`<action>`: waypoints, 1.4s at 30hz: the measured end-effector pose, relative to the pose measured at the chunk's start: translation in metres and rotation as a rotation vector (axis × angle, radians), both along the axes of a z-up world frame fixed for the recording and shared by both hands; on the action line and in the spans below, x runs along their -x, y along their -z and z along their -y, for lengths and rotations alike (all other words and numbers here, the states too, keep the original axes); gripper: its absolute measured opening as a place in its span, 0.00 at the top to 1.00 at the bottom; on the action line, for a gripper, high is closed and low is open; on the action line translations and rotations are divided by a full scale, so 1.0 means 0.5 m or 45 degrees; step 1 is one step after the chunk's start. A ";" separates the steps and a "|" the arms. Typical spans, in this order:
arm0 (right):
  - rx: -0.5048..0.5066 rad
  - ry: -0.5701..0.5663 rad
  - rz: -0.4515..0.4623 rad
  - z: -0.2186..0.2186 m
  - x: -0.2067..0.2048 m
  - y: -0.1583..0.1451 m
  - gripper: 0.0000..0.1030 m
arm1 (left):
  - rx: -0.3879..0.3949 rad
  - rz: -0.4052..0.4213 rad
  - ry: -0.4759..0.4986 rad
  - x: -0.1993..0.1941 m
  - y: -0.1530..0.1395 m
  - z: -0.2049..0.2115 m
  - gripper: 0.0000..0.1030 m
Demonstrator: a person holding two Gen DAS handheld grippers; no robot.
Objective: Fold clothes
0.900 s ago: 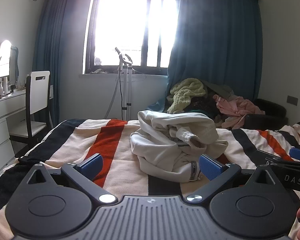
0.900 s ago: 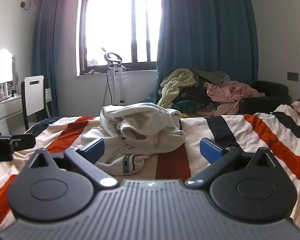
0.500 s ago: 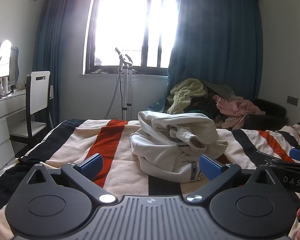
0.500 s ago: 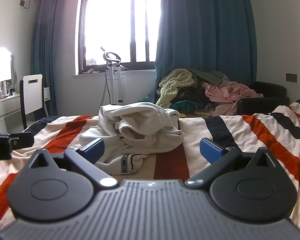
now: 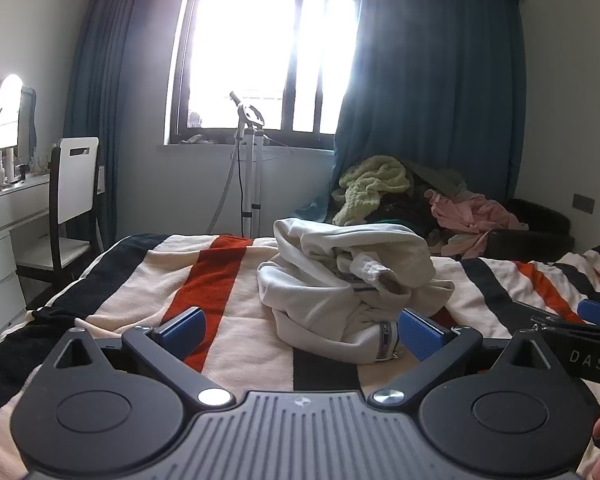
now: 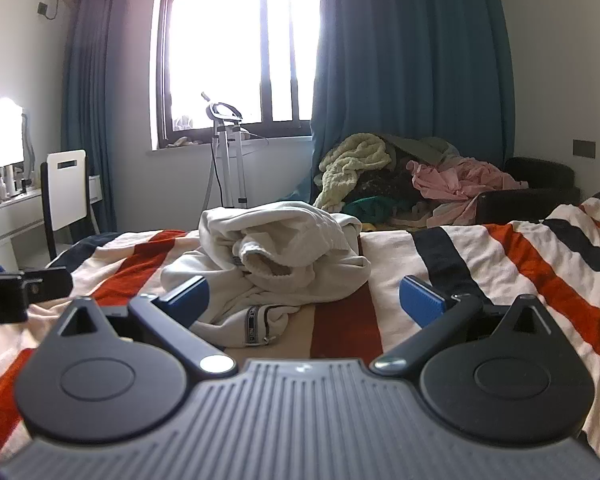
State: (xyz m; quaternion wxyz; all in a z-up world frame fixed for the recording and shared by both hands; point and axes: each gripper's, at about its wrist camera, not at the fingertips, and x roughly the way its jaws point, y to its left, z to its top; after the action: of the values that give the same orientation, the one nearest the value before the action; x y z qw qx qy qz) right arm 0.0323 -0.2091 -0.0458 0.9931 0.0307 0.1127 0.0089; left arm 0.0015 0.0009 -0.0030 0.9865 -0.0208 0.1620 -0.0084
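A crumpled cream-white garment (image 5: 340,280) lies in a heap on the striped bed cover (image 5: 148,280); it also shows in the right wrist view (image 6: 276,256). My left gripper (image 5: 300,330) is open and empty, low over the bed just in front of the heap. My right gripper (image 6: 304,298) is open and empty, also just short of the heap. The right gripper shows at the right edge of the left wrist view (image 5: 580,340). The left gripper shows at the left edge of the right wrist view (image 6: 16,288).
A pile of other clothes (image 5: 412,196) lies on a dark sofa (image 6: 540,184) behind the bed. A garment steamer stand (image 5: 250,168) is under the window. A white chair (image 5: 74,184) and dresser (image 5: 4,216) are at the left.
The right wrist view has shifted slightly, the heap sitting a little farther left in it. The left gripper has barely moved. Both stay open.
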 end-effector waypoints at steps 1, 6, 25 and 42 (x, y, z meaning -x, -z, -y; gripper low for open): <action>-0.001 0.001 0.001 0.000 0.001 0.000 0.00 | 0.000 -0.001 0.000 0.000 0.001 0.000 0.00; 0.001 0.005 0.001 0.001 0.000 -0.001 0.00 | 0.006 -0.003 0.001 0.001 0.001 -0.001 0.00; -0.005 0.008 -0.036 0.003 -0.002 -0.007 0.00 | 0.016 -0.013 0.006 -0.001 0.010 -0.002 0.00; -0.215 0.061 -0.031 0.082 -0.005 -0.040 0.00 | -0.174 -0.054 0.052 -0.020 0.070 0.063 0.00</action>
State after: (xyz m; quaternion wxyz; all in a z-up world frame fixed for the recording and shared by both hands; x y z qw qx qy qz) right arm 0.0347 -0.2498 -0.0259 0.9855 0.1171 0.1229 -0.0059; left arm 0.0115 -0.0307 -0.0381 0.9816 0.0498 0.1836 -0.0170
